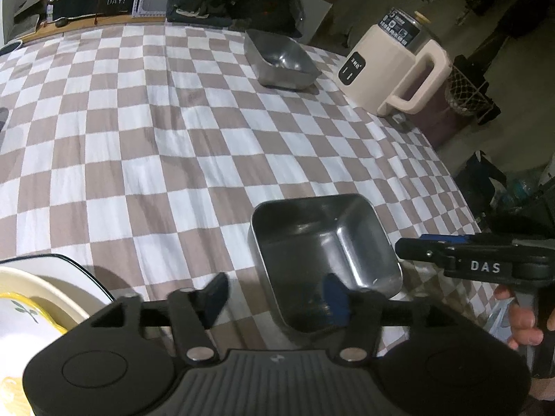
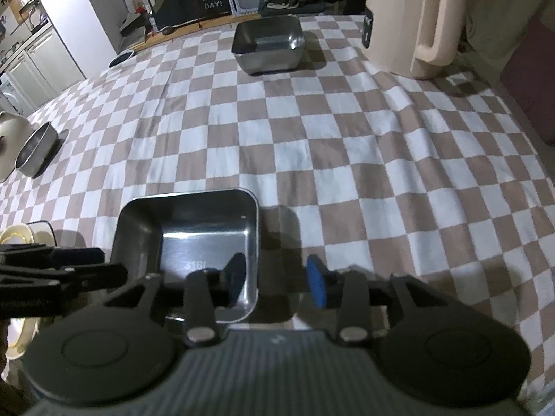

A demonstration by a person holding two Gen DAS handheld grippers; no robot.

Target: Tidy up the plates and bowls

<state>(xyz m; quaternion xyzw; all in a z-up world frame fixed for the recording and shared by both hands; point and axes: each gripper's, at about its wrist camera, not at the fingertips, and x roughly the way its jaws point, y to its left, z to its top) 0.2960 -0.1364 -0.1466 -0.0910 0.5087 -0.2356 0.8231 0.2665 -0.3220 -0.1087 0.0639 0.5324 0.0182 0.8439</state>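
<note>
A square steel bowl (image 1: 326,256) sits near the table's front edge; it also shows in the right wrist view (image 2: 189,235). My left gripper (image 1: 275,298) is open, its fingers straddling the bowl's left wall. My right gripper (image 2: 277,280) is open, its fingers straddling the bowl's right wall; it also shows in the left wrist view (image 1: 409,248). A second square steel bowl (image 1: 281,60) stands at the far side, also in the right wrist view (image 2: 267,43). Stacked plates (image 1: 41,298) with a yellow rim lie at the front left.
A cream kettle (image 1: 392,72) stands at the table's far right edge, also in the right wrist view (image 2: 412,17). A round steel bowl (image 2: 36,150) and a cream lid (image 2: 8,138) sit at the left. The checked tablecloth (image 1: 173,138) covers the table.
</note>
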